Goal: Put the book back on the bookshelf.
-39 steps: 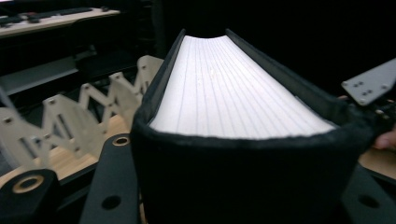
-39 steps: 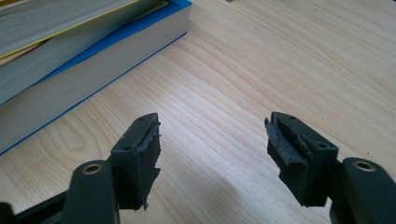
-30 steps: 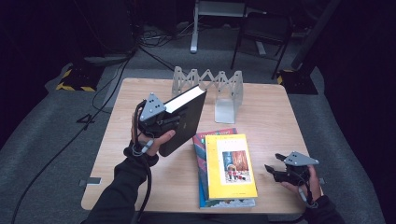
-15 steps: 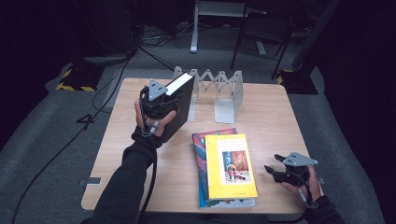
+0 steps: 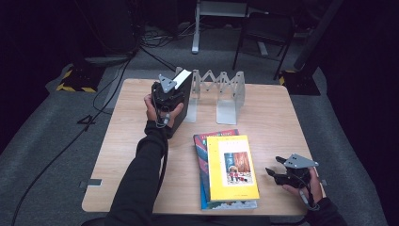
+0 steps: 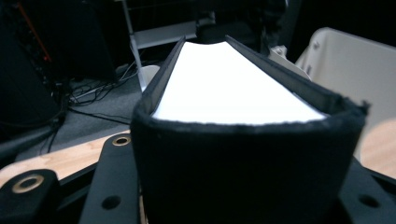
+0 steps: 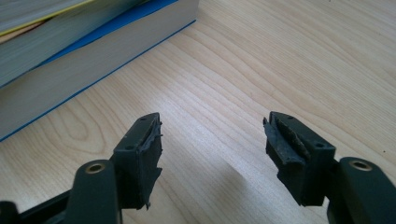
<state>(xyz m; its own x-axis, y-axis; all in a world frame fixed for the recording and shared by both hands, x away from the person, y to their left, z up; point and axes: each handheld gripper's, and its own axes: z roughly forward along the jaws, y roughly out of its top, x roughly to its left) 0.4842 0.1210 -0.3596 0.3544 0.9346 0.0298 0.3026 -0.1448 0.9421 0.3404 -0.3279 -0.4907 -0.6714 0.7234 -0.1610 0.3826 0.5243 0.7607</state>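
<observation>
While the left gripper [image 5: 165, 96] squeezes a black book [image 5: 182, 99] beside the folding book rack [image 5: 221, 89], the right gripper's [image 5: 282, 172] fingers [image 7: 140, 154] gape empty near the stacked books [image 5: 226, 169].

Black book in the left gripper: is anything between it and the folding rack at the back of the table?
Nothing visible. The left gripper holds the black book upright at the left end of the rack, and no object lies between them on the table.

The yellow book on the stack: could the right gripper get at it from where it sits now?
Probably yes. The right gripper is open and empty beside the yellow book, with bare table between them.
</observation>
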